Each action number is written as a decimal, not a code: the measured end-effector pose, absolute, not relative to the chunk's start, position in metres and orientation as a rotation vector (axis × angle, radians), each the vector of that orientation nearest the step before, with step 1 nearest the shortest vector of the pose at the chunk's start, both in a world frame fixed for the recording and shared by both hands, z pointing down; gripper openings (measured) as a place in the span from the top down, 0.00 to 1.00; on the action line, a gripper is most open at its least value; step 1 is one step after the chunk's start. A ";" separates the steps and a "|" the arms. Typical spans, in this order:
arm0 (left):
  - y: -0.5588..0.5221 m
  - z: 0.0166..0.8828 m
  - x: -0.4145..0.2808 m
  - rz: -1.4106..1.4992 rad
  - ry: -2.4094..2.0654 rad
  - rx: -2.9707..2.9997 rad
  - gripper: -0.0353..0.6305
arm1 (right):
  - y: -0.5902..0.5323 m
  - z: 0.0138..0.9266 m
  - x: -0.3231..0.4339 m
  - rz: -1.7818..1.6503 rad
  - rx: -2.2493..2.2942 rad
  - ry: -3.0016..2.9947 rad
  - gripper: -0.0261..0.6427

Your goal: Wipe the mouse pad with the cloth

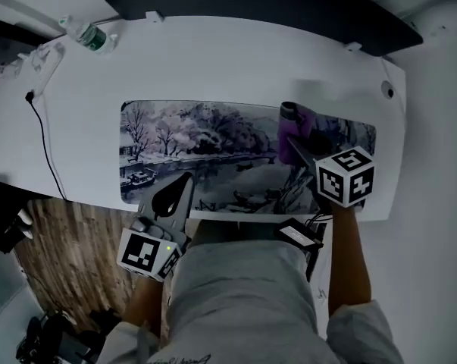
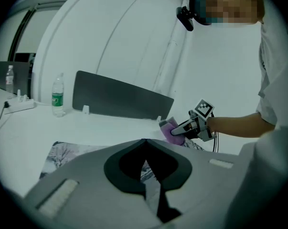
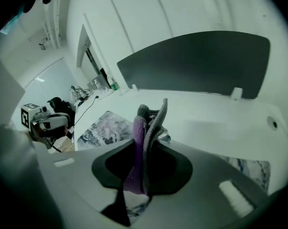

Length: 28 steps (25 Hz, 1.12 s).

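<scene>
Head view: the right hand-held gripper point(image 1: 292, 141) clamps a purple-and-grey cloth point(image 1: 295, 121) upright at the right end of the winter-scene mouse pad point(image 1: 205, 146), which lies on a white worktop point(image 1: 213, 59). The left hand-held gripper point(image 1: 181, 186) — jaws pressed together on nothing — sits at the pad's near edge. The wipe would likely go best with the cloth lowered flat onto the pad and drawn in long, overlapping strokes toward its left end, the left gripper pinning the near edge. A bottle point(image 1: 92, 36) beyond the pad's far left corner carries a green label — too small to read; no other writing is legible.
</scene>
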<state>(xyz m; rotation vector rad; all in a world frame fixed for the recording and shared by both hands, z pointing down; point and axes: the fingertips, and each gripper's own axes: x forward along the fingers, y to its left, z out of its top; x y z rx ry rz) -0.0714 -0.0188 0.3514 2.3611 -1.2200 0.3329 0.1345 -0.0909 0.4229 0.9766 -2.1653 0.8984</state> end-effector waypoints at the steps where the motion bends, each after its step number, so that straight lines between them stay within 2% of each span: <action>1: -0.019 0.350 -0.057 0.344 -1.190 2.382 0.92 | -0.086 0.424 0.162 0.913 1.030 -2.141 0.82; 9: -0.008 0.346 0.040 0.400 -1.094 2.439 0.92 | -0.033 0.450 0.366 0.950 1.276 -1.889 0.82; 14: 0.001 0.345 0.073 0.420 -1.087 2.441 0.92 | -0.002 0.475 0.449 0.967 1.328 -1.745 0.82; 19: 0.009 0.343 0.088 0.461 -1.114 2.435 0.92 | 0.007 0.507 0.476 1.000 1.291 -1.685 0.82; 28: 0.011 0.334 0.094 0.466 -1.143 2.433 0.92 | 0.006 0.518 0.468 1.039 1.281 -1.663 0.82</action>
